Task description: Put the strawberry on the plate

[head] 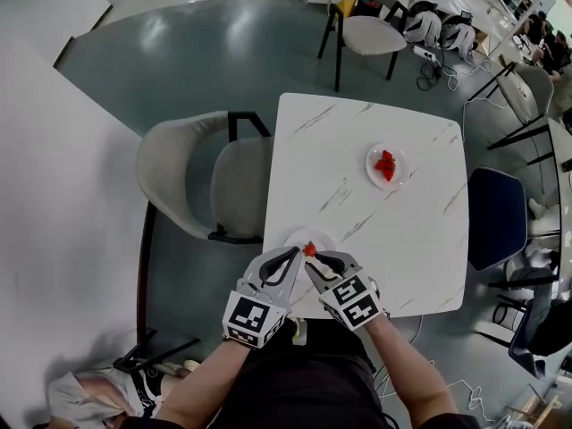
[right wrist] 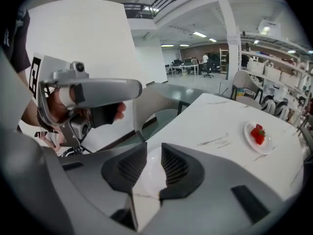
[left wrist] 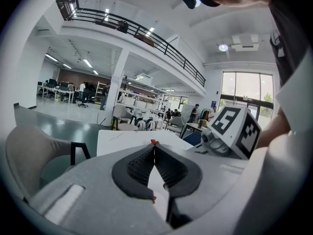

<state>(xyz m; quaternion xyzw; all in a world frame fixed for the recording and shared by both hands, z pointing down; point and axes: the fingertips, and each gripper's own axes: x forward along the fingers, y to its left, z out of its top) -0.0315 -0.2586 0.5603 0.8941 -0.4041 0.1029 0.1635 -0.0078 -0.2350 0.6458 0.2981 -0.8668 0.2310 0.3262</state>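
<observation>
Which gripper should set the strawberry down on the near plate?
Left: the left gripper pinches the strawberry in its tips at the near plate; the right gripper is open and empty.

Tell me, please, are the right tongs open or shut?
Open. In the right gripper view the right tongs stand apart, with the white plate showing through the gap.

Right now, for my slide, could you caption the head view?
Left gripper holds a strawberry at the near plate; right gripper open alongside.
</observation>
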